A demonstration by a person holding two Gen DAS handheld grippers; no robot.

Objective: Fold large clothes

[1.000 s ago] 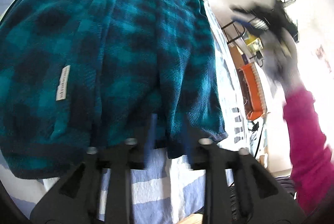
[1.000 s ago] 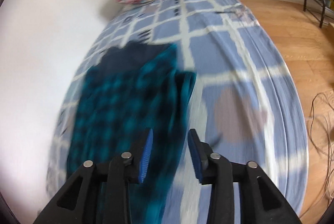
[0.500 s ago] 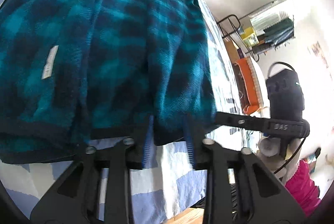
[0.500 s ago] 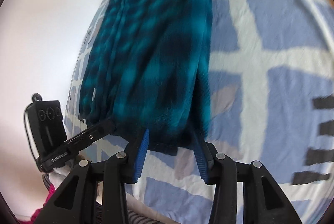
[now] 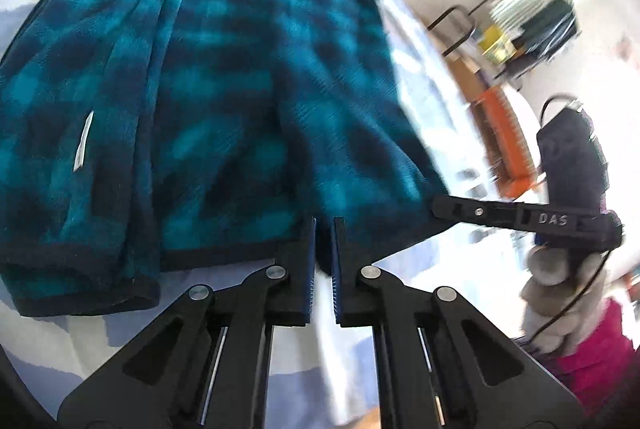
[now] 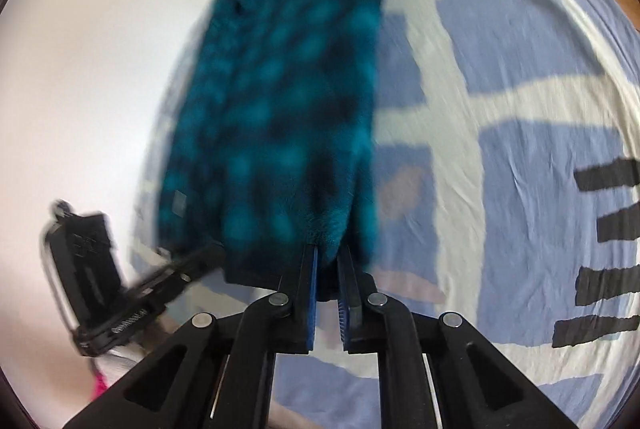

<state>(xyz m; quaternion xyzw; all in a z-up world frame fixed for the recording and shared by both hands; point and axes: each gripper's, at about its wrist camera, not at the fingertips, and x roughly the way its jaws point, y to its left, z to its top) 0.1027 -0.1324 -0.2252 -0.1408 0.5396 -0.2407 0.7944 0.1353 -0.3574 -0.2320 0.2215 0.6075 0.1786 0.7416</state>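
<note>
At the near hem, the left gripper (image 5: 324, 261) and right gripper (image 6: 328, 289) each pinch the teal plaid fleece garment (image 5: 224, 81), which stretches away across the checked bedsheet (image 6: 500, 165). Soft, thick and floppy, it likely needs both hem corners held.

A large fleece garment (image 5: 248, 77) in teal and dark navy plaid lies spread flat on a bed (image 6: 520, 133) covered with a blue and white checked sheet. It stretches lengthwise along the bed's left edge, beside a white wall. Long soft folds run down its length, and a dark navy binding trims the near hem. A small pale label sits on its left part. The near hem is pinched at two places.
</note>
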